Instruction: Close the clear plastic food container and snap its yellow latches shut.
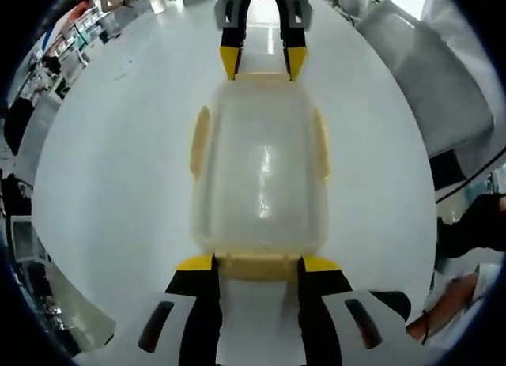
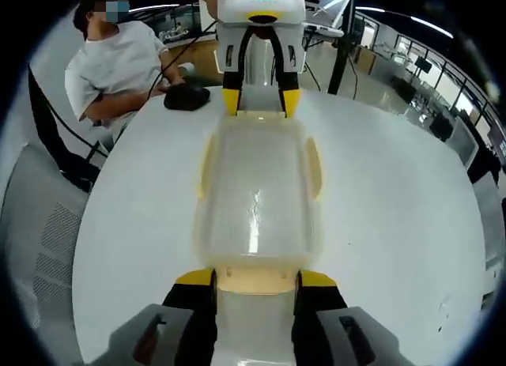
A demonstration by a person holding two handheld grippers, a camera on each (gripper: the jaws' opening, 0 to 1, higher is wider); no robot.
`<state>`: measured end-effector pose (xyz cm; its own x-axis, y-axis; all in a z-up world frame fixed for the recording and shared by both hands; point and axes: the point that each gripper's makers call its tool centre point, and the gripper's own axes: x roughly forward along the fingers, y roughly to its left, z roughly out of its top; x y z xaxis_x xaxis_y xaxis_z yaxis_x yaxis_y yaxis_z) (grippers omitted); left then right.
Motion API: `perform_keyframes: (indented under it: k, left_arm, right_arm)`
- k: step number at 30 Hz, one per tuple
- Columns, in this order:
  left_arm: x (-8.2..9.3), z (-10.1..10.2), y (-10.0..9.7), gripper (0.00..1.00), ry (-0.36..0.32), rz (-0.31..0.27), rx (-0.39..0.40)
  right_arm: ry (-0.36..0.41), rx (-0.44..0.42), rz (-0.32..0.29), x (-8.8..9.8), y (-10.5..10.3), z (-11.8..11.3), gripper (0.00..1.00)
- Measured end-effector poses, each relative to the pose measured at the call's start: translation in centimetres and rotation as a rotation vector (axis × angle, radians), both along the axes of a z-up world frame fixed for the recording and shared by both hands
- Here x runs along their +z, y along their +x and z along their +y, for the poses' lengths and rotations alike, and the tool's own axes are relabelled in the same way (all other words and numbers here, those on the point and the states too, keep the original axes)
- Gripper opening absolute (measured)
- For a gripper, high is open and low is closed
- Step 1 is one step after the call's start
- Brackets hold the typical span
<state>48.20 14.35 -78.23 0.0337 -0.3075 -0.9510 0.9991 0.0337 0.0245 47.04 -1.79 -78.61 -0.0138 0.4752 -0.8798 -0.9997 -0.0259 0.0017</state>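
A round white table stands in a bright open office, with a seated person in a white shirt and a grey mesh chair at its edge, a dark pole behind, ceiling strip lights overhead, and shelving along one side.

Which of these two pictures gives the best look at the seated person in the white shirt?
The right gripper view: the seated person in the white T-shirt sits beyond the round white table. The left gripper view offers just an arm at its lower right edge, whose owner I cannot tell.
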Motion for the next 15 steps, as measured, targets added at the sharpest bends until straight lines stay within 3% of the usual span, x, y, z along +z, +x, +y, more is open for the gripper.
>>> perform_keyframes:
  k: [15]
  left_arm:
    - [2.9, -1.8, -0.7, 0.34, -0.006, -0.005, -0.001]
  right_arm:
    - [-0.014, -0.006, 0.003, 3.2, -0.7, -1.7, 0.34]
